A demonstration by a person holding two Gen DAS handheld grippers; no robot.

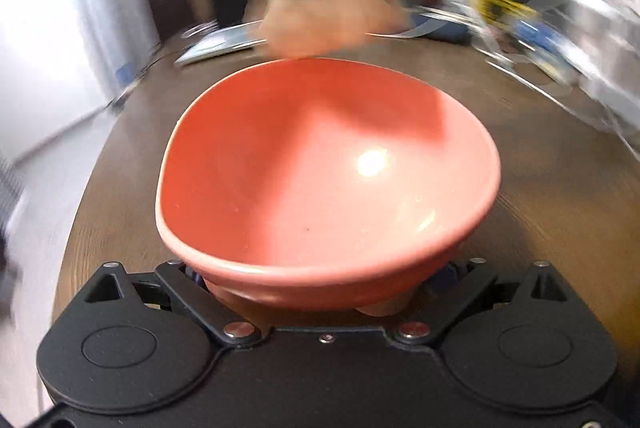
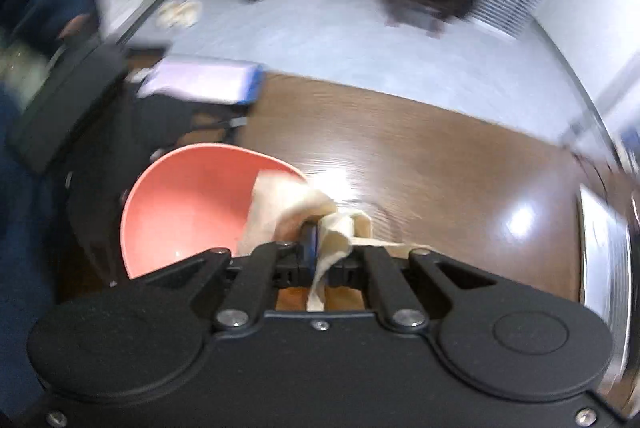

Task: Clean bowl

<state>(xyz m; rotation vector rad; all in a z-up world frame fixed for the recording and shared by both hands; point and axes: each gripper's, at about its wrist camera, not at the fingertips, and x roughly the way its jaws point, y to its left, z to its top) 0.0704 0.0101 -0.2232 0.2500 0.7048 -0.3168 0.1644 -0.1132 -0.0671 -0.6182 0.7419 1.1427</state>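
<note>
A coral-pink bowl (image 1: 320,163) fills the left wrist view, tilted toward the camera over the brown wooden table (image 1: 540,195). My left gripper (image 1: 320,288) is shut on the bowl's base, its fingers hidden under the bowl. A blurred beige cloth (image 1: 332,15) hangs just beyond the bowl's far rim. In the right wrist view my right gripper (image 2: 320,248) is shut on the beige cloth (image 2: 288,207), which drapes over the near rim of the bowl (image 2: 188,207).
A silver laptop (image 1: 216,43) lies on the table behind the bowl. A blue-edged tablet (image 2: 208,83) and a black bag (image 2: 160,123) sit at the table's far side. A metal item (image 2: 604,260) stands at the right edge. Room clutter shows beyond.
</note>
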